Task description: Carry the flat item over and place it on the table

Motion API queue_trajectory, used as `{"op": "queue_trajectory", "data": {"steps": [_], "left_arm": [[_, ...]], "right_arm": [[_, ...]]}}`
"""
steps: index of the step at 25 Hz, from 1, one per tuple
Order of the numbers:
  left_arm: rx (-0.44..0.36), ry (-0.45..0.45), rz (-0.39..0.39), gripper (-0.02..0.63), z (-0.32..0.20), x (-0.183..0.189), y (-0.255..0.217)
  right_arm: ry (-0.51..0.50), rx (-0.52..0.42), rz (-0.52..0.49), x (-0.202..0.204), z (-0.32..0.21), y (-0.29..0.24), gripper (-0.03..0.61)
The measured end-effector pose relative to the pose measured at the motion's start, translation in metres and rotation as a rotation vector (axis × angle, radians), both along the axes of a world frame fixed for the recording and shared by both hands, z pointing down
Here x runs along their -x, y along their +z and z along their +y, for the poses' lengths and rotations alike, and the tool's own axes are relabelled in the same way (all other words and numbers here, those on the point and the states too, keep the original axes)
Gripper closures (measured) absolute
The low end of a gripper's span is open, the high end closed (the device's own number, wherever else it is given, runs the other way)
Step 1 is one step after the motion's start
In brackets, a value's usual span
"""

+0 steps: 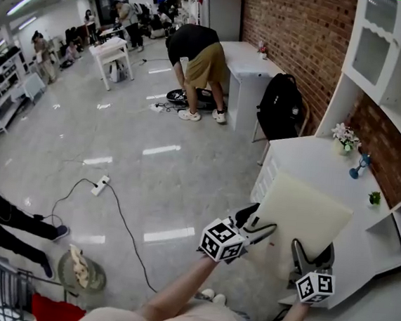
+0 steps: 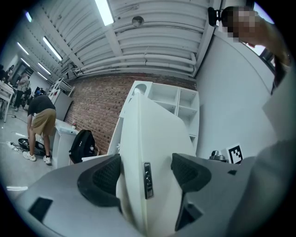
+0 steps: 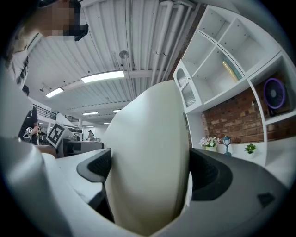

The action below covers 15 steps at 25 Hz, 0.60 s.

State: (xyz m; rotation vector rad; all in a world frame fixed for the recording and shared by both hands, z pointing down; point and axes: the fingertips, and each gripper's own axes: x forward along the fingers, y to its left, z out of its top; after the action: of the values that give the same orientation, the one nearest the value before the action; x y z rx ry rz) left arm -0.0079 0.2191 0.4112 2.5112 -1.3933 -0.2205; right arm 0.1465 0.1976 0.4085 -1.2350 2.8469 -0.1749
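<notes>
Over white table (image 1: 301,156) edge: cream flat panel (image 1: 301,212), rounded corners, pinched in jaws of left gripper (image 1: 255,224) and right gripper (image 1: 311,253).

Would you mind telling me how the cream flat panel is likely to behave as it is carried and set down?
The flat panel looks stiff: held only near its lower edge by the left gripper and right gripper, it shows no sag. It is probably light for its size, since it juts out unsupported. Its smooth faces may slip in the grip.

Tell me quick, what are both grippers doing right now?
Left gripper: closed on the flat board.
Right gripper: closed on the same flat board.
</notes>
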Motion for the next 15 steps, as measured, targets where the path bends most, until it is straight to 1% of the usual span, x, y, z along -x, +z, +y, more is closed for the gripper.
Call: {"op": "queue_trajectory", "data": {"steps": [10, 15], "left_arm": [[0.005, 0.025, 0.009, 0.275, -0.003, 0.015, 0.008], [0.018, 0.049, 0.002, 0.275, -0.009, 0.013, 0.017]], "right_arm": [[0.019, 0.0, -0.011, 0.015, -0.002, 0.005, 0.046], [0.036, 0.0, -0.007, 0.013, -0.006, 0.013, 0.046]]}}
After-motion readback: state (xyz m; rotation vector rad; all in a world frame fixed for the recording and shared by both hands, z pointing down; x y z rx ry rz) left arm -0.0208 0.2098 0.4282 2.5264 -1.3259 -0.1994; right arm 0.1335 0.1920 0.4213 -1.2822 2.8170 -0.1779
